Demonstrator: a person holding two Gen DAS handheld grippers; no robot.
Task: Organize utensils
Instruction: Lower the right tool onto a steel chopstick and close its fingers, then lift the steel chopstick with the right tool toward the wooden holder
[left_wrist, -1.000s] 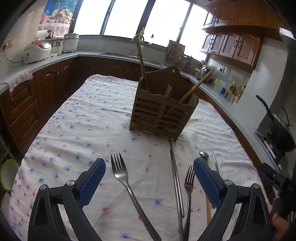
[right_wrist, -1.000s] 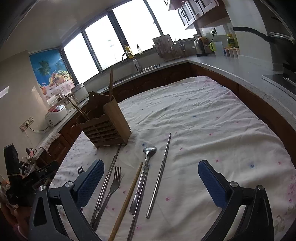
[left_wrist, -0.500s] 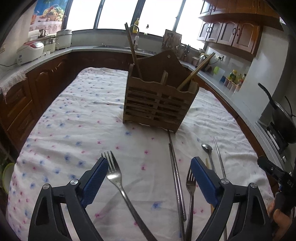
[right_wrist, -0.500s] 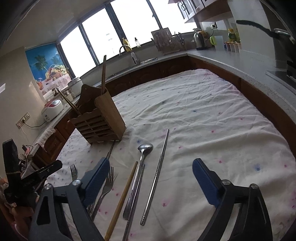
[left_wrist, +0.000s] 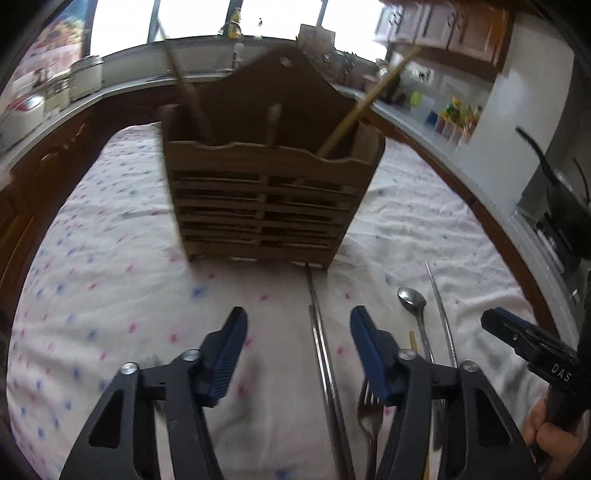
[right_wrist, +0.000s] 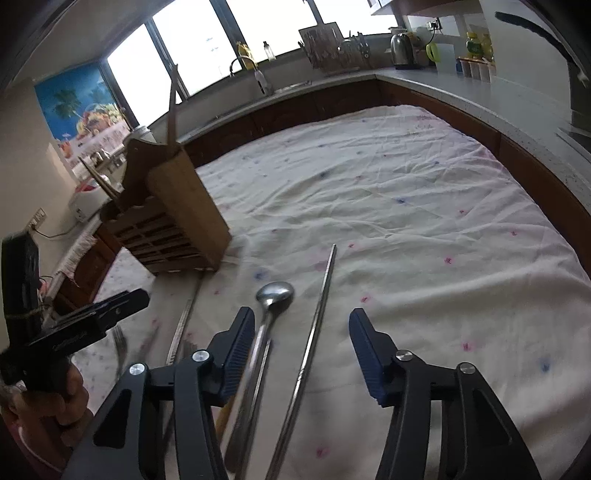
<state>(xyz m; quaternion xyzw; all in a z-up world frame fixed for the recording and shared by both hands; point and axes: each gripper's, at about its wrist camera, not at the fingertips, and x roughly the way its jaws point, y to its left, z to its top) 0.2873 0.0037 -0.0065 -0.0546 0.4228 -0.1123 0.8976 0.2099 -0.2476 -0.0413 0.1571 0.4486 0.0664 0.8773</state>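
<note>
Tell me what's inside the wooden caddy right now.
Three long wooden handles stand in the wooden caddy: one on its left, a short one in the middle, and a light stick leaning right. Their lower ends are hidden behind the slats.

Wooden utensil caddy (left_wrist: 266, 199): upright on the tablecloth (left_wrist: 92, 258), toward its far end; 3 handles stand in its compartments (which compartment each occupies cannot be told). Metal chopsticks (left_wrist: 325, 354): flat on the cloth, running from the caddy's near right corner toward the camera. Spoon (right_wrist: 275, 295): right of them, bowl toward the caddy. Single metal chopstick (right_wrist: 317, 314): right of the spoon. Fork (left_wrist: 369, 410): nearest, between chopsticks and spoon. Countertop (right_wrist: 480, 96): behind and right of the table.
</note>
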